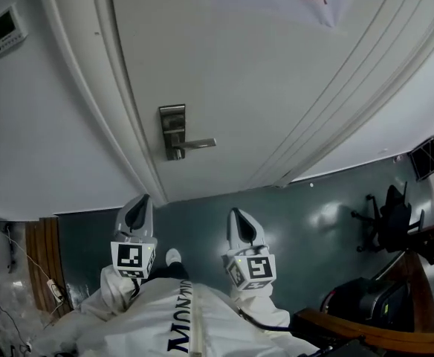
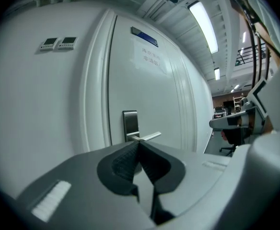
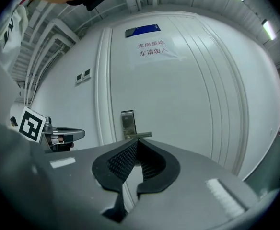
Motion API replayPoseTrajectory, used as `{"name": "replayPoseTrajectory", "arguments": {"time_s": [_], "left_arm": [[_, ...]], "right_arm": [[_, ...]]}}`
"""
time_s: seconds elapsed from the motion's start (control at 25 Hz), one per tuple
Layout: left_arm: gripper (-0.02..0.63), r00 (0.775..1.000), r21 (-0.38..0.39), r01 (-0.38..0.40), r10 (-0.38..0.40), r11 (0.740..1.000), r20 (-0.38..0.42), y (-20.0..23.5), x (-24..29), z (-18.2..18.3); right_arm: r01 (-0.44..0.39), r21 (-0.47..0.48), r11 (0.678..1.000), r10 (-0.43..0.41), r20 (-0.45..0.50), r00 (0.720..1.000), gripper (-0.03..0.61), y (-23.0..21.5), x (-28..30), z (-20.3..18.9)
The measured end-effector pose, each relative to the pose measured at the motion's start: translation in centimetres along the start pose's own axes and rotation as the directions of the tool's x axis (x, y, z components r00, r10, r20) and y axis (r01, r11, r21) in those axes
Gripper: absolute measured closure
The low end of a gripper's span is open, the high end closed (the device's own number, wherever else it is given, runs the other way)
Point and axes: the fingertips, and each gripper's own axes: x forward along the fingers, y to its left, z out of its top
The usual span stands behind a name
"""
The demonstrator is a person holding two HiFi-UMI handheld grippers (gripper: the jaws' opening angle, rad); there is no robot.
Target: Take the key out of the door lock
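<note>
Claws shut and empty, my left claw (image 2: 139, 143) and right claw (image 3: 136, 143) hang well back from the door (image 1: 261, 88), whose lock plate (image 1: 173, 131) should hold the key, too small to see; I judge it light, stiff, slippery, best pinched by its head.

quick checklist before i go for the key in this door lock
1. Key seen in the lock plate: cannot tell, too small to make out.
2. Left gripper empty: ok, jaws together, nothing between them.
3. Right gripper ready to grasp: not ok, jaws together and empty; it probably needs opening first.
4. Grippers at the lock: not ok, both held low, apart from the door.
5. Lever handle level: ok, untouched.
</note>
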Motion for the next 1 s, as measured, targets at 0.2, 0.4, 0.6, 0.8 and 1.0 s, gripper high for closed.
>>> {"name": "replayPoseTrajectory", "arguments": {"time_s": [0.2, 0.4, 0.6, 0.8, 1.0], "left_arm": [[0.614, 1.000, -0.017, -0.026, 0.026, 1.000, -0.001, 4.4, 1.3, -0.4], [0.614, 0.998, -0.027, -0.066, 0.066, 0.997, -0.004, 8.2, 1.9, -0.9], [0.614, 0.996, -0.043, -0.091, 0.090, 0.995, -0.018, 9.9, 2.0, -1.5], [0.614, 0.993, -0.064, -0.109, 0.106, 0.992, -0.043, 9.5, 2.2, -2.5], [0.614, 0.990, -0.060, -0.136, 0.134, 0.989, -0.038, 9.2, 3.0, -1.7]], "right_arm": [[-0.038, -0.018, 0.999, 0.038, -0.018, 0.999, 0.578, 2.9, 5.2, 0.3], [-0.063, -0.038, 0.997, 0.062, -0.027, 0.998, 0.578, 5.0, 8.5, 0.8], [-0.085, -0.042, 0.995, 0.082, -0.058, 0.995, 0.578, 5.8, 10.1, 0.6], [-0.114, -0.033, 0.993, 0.110, -0.091, 0.990, 0.578, 5.7, 10.9, 0.2], [-0.157, -0.008, 0.988, 0.155, -0.112, 0.982, 0.578, 5.1, 12.5, -0.3]]}}
